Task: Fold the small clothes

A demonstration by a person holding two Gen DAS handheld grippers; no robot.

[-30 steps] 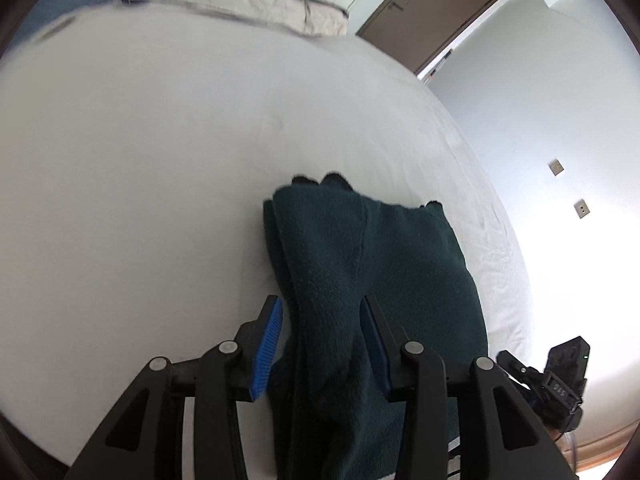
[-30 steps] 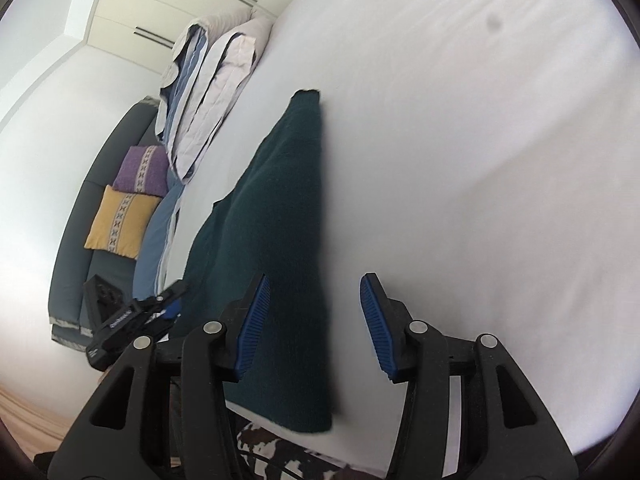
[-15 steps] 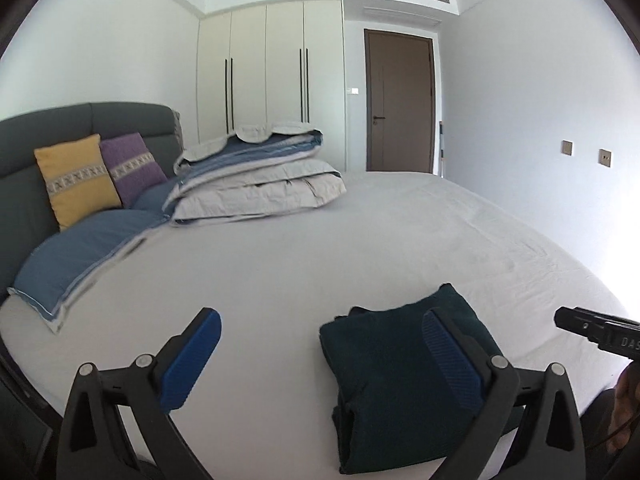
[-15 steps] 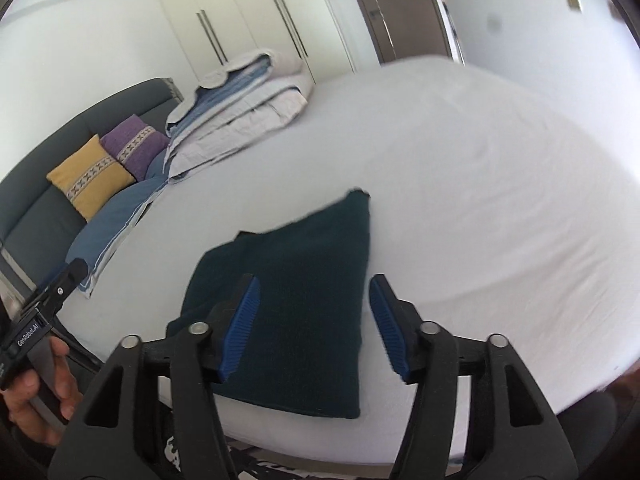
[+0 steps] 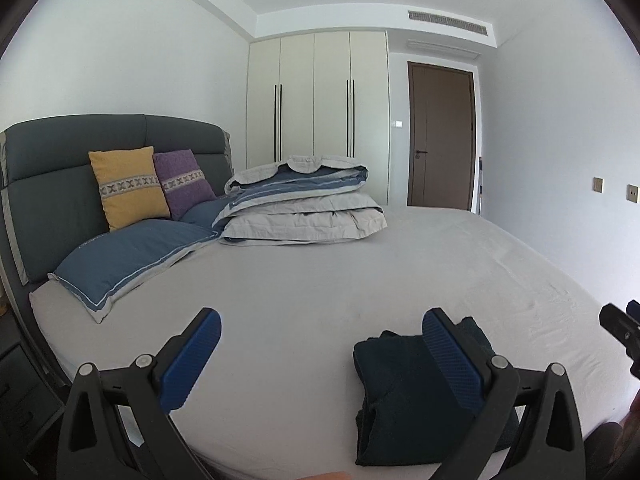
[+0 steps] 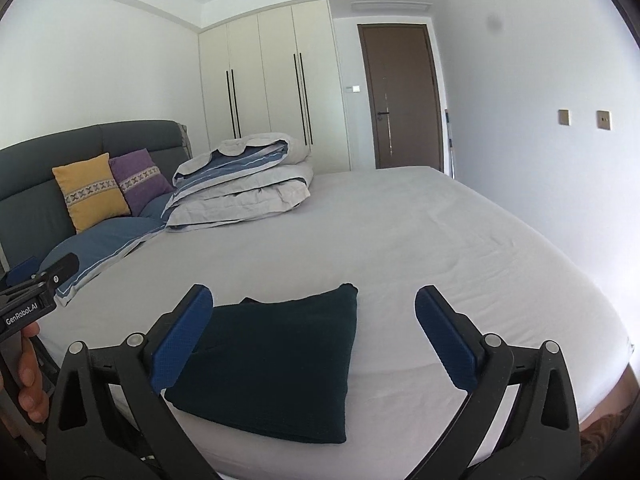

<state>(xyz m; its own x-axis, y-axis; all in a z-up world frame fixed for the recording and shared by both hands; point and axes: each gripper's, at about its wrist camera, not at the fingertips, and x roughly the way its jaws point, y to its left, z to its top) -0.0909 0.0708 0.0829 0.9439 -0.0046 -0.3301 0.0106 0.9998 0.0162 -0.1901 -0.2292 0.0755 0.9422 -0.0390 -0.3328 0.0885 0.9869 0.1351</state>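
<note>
A dark green folded garment (image 5: 404,396) lies flat on the white bed sheet (image 5: 320,280) near the front edge. It also shows in the right wrist view (image 6: 280,360). My left gripper (image 5: 320,356) is open and empty, held above the bed to the garment's left, its right finger in front of the cloth. My right gripper (image 6: 314,340) is open and empty, raised above and behind the garment. Each view shows the other gripper at its edge: the right one (image 5: 620,332), the left one (image 6: 36,292).
A folded grey and blue duvet (image 5: 300,204) lies at the back of the bed. Blue pillows (image 5: 128,256), a yellow cushion (image 5: 128,188) and a purple cushion (image 5: 184,184) lean on the dark headboard (image 5: 60,168). Wardrobe (image 5: 316,100) and door (image 5: 440,136) stand behind.
Both grippers have lifted up and back from the garment and opened wide. The left gripper had its jaws around the cloth's fold; now the garment lies free on the sheet.
</note>
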